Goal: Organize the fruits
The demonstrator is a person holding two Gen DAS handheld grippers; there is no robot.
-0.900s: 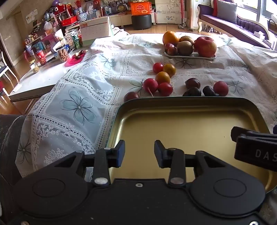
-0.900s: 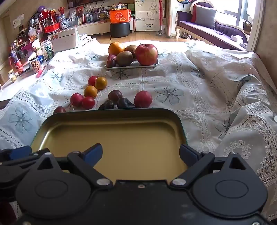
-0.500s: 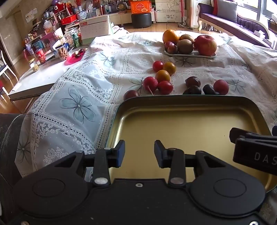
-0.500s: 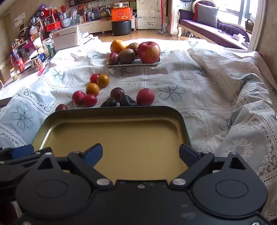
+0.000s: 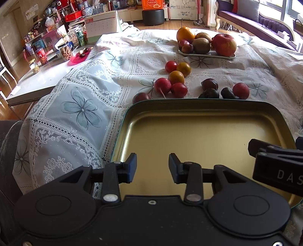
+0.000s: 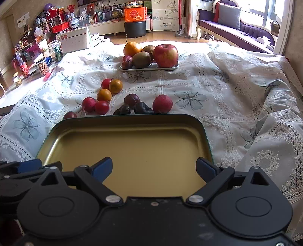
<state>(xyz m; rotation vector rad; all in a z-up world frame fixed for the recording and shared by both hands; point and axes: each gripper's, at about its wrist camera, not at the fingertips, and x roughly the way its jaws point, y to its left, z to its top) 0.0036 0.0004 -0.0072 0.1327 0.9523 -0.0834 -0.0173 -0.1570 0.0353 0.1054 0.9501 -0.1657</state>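
Fruits (image 6: 106, 100), small, red, orange and dark, lie loose on the white lace tablecloth (image 6: 217, 98) just beyond the empty gold metal tray (image 6: 132, 151). Sorting appears unstarted. Left gripper (image 5: 152, 166) and right gripper (image 6: 154, 167) hover over the tray, fingers apart, holding nothing.

Beyond your work area you have a white lace tablecloth (image 6: 217, 90) with grey flower prints, rumpled at the right. To your left, the bare table (image 5: 39, 81) carries a red can (image 5: 41, 56), a glass jar (image 5: 34, 65), a desk calendar (image 5: 101, 25) and a pink dish (image 5: 78, 58). Farther back stand a black round stool (image 6: 134, 28), an orange box (image 6: 135, 14) and a purple sofa (image 6: 236, 31) with a grey cushion (image 6: 229, 16)
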